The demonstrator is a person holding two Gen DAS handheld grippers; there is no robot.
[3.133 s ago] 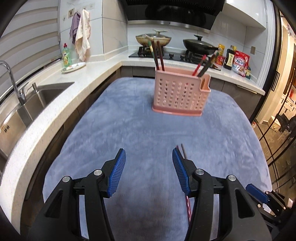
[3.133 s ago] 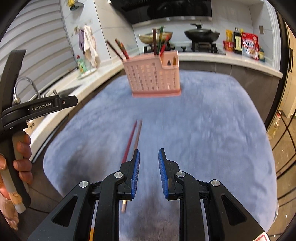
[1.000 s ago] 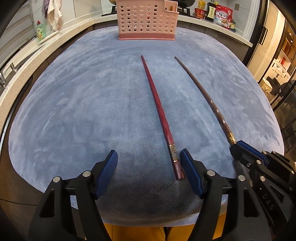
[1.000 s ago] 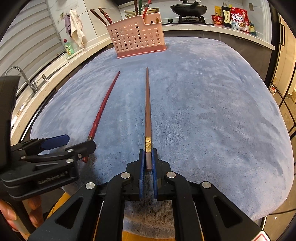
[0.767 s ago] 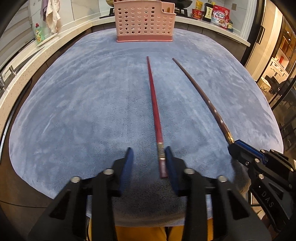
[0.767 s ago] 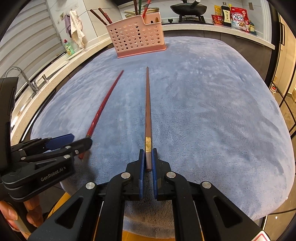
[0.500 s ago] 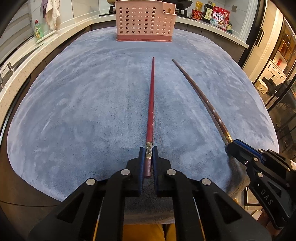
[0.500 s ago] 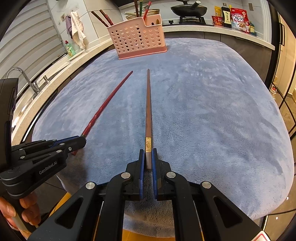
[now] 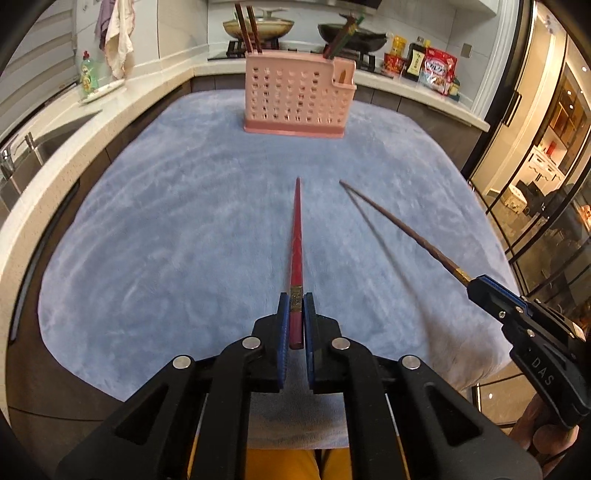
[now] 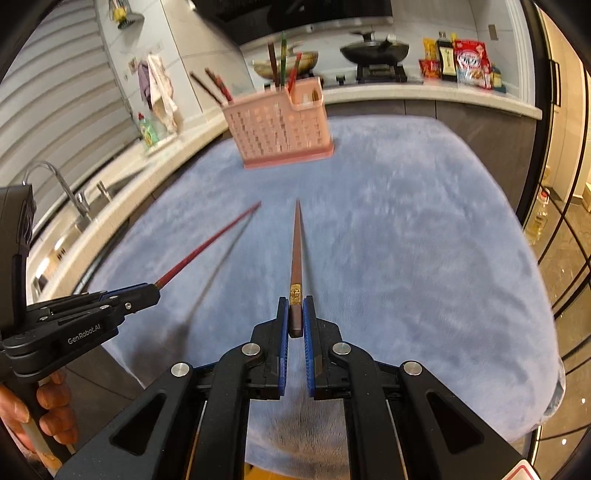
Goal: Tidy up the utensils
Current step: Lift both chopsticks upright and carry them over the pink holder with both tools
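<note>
- The left gripper (image 9: pixel 294 314) is clamped tight on the thick end of a red chopstick (image 9: pixel 296 236), just behind its gold band; the stick runs from the jaws toward 12 o'clock, its tip clear of the cloth.
- The right gripper (image 10: pixel 295 314) is pressed shut on the thick end of a brown chopstick (image 10: pixel 296 243), which also points toward 12 o'clock from the jaws, tip lifted off the cloth.
- In the left wrist view the right gripper sits at 4 o'clock, with the brown chopstick slanting up toward 11 o'clock and a faint shadow under it.
- In the right wrist view the left gripper sits at 9 o'clock, held by a hand (image 10: pixel 44 410), with the red chopstick slanting toward 1 o'clock.
- A pink holder (image 9: pixel 295 96) stands upright at 12 o'clock near the far edge of the blue cloth (image 9: pixel 166 221), well apart from both tips; several chopsticks already stand in it.
- Behind the holder, at 12 o'clock, a counter carries a stove with two pans (image 9: pixel 351 31); a sink (image 10: pixel 70 199) lies at 9 o'clock.
</note>
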